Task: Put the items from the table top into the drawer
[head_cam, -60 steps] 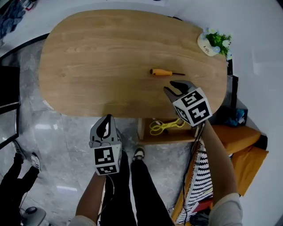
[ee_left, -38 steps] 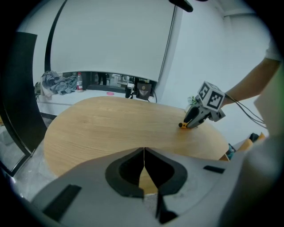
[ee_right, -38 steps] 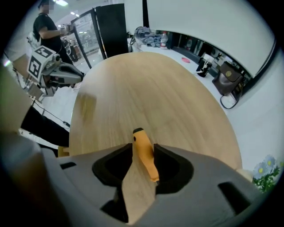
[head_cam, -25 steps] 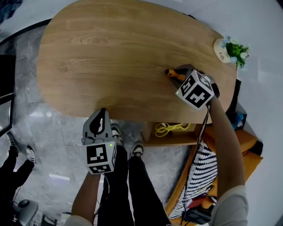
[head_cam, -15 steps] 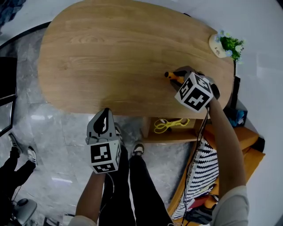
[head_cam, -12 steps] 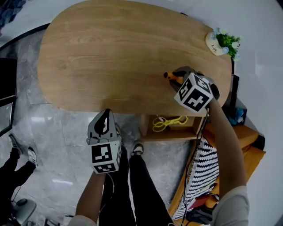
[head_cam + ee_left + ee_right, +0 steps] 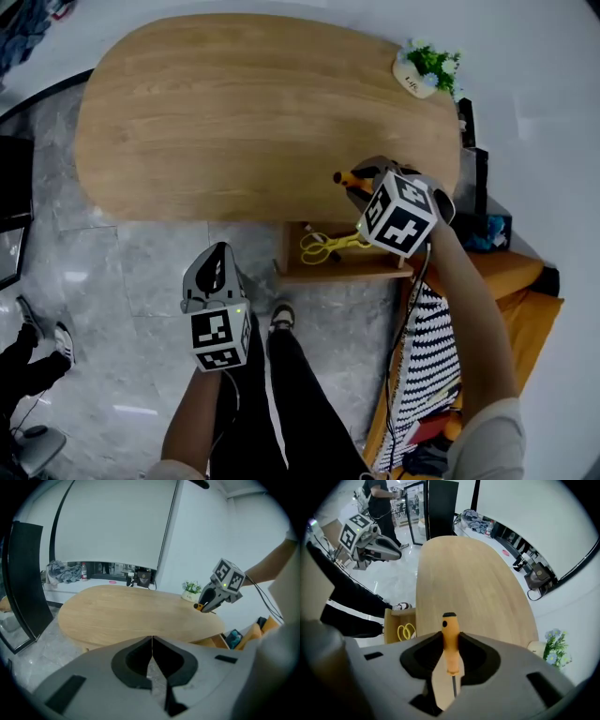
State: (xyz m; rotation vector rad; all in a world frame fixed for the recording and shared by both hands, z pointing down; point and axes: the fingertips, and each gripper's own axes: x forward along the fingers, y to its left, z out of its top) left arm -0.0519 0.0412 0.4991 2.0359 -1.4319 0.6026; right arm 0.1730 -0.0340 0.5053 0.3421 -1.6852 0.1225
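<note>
The screwdriver (image 7: 450, 625) is clamped by its handle in the right gripper (image 7: 356, 185) just above and beyond the drawer (image 7: 339, 274), the left gripper (image 7: 152, 641) being closed on nothing, and could be dropped outside the drawer if released too soon.

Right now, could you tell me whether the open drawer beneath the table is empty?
No, the head view shows yellow scissors lying inside the drawer.

The oval wooden table (image 7: 234, 112) carries what looks like a small potted plant (image 7: 428, 66) at one end.
</note>
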